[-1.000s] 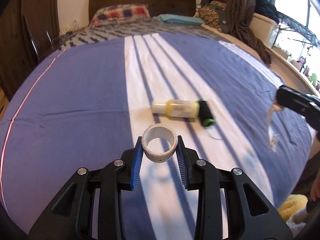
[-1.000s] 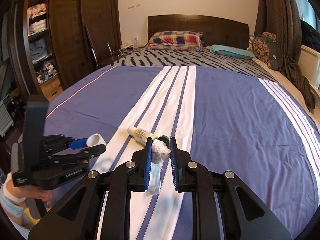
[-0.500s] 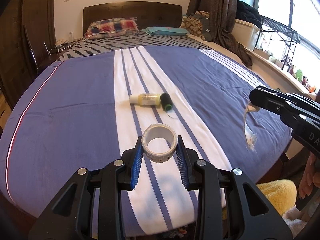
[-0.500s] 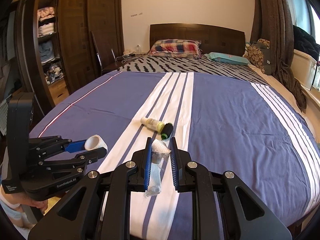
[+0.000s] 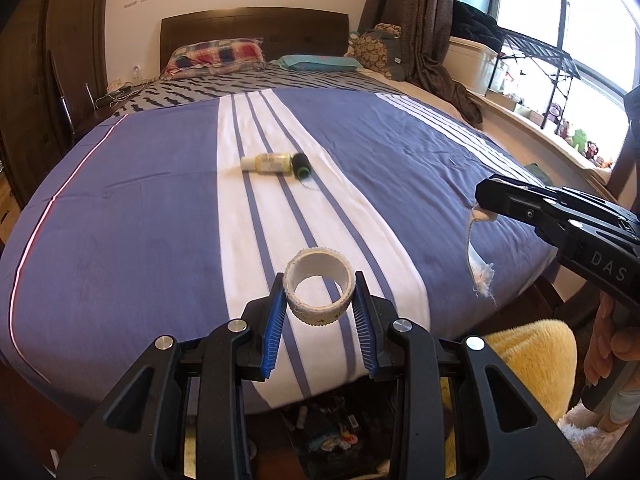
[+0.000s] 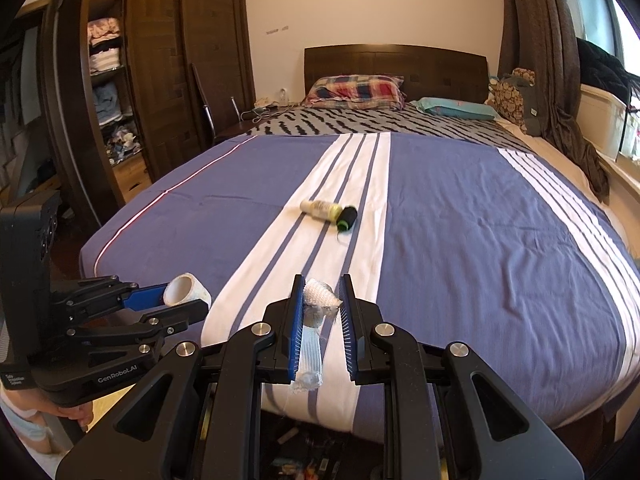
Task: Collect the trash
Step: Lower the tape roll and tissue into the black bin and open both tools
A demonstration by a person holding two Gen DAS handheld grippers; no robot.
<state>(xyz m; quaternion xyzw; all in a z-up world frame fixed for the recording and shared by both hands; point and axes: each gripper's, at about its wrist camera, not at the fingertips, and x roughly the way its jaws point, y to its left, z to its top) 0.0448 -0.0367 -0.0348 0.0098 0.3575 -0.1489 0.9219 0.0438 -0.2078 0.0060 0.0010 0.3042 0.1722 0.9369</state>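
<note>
The left tool (image 5: 320, 300) is clamped on a near-spent tape roll (image 5: 319, 297), the roll's hole facing up and toward the camera, its rim pinched between the 2 blue pads. The right tool (image 6: 321, 304) is closed on a wad of white gauze bandage (image 6: 320, 298), with a frayed strip (image 6: 309, 360) hanging down from the wad between the fingers. Both tools hang in the air at the foot of the bed (image 5: 140, 208), past its near edge, so both hold trash lifted clear of the cover.

2 things are left on the white stripe in the middle of the bed: a small yellowish bottle (image 5: 267, 163) with a white cap, lying on its side, and a black thread spool (image 5: 301, 165) touching its base end. The bottle's long axis runs across the stripes, cap toward the left. They lie well ahead of both tools, a little left of the left tool's line and roughly straight ahead of the right one; neither tool is clearly nearer.

Below the bed's edge, between the fingers, a dark cluttered container (image 5: 328, 432) shows dimly. It is likely the drop point, directly under both loads, though I cannot tell what it is.
</note>
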